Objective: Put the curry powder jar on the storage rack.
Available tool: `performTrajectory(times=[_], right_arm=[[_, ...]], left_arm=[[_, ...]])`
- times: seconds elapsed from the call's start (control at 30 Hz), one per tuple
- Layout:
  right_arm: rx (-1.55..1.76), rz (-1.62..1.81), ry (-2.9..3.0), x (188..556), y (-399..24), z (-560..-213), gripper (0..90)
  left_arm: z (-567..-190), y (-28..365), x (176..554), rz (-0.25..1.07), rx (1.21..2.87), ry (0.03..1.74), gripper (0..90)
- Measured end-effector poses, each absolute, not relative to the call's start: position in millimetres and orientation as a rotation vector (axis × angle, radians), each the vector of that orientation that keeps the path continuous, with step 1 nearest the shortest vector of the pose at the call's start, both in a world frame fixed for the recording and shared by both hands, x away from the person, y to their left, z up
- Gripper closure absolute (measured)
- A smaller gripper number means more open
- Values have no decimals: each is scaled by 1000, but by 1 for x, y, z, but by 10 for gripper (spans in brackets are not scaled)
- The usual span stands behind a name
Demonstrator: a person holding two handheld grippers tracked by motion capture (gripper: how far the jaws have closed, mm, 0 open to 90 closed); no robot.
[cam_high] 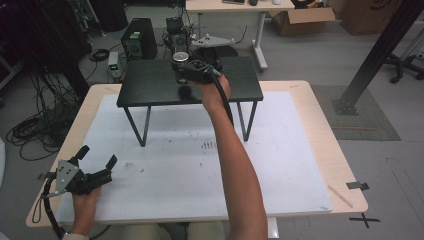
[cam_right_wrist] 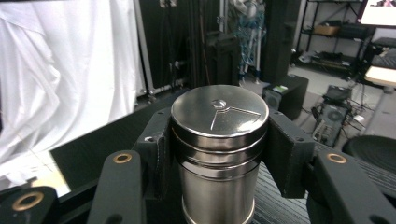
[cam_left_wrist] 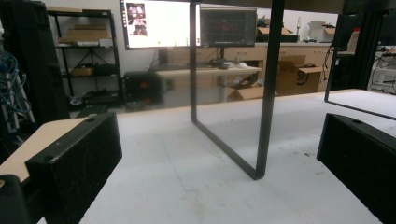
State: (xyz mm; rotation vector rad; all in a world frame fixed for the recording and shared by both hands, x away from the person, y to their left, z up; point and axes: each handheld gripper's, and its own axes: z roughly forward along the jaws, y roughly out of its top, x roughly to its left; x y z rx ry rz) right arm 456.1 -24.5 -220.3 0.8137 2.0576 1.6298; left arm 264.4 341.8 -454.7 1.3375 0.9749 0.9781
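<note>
Right gripper [cam_right_wrist: 219,163] is seen closed on a polished steel canister [cam_right_wrist: 218,154], its jaws pressed against both sides just under the lid, at the far edge of a small black raised table [cam_high: 150,85] that stands on the white mat [cam_high: 190,170]. In the high view the right gripper [cam_high: 187,70] and the canister [cam_high: 180,57] are placed near the middle of that far edge. Left gripper [cam_high: 95,162] is held wide apart and empty, low over the near left corner of the mat.

A slip is judged the main risk: the canister's wall is smooth and rounded, and it is gripped high, so a tilt or drop could be caused by a quick swing. Being close to the far edge, it could also be knocked off to the floor if released carelessly.

Whether the canister's base rests on the table cannot be told; it is cut off in the right gripper view. Its contents, if any, are hidden by the lid.
</note>
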Motion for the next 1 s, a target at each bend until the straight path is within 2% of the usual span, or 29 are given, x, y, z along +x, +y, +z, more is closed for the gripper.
performTrajectory(times=[0.8,0.9,1.0], right_arm=[[911,1568,2074,470,-20,-232,478],[911,1591,2067,470,-20,-232,412],[912,1605,2058,468,-21,-230,397]], left_arm=[[-455,342,265,979,1341,975,4],[-455,342,264,978,1340,975,4],[-455,342,265,978,1340,975,4]])
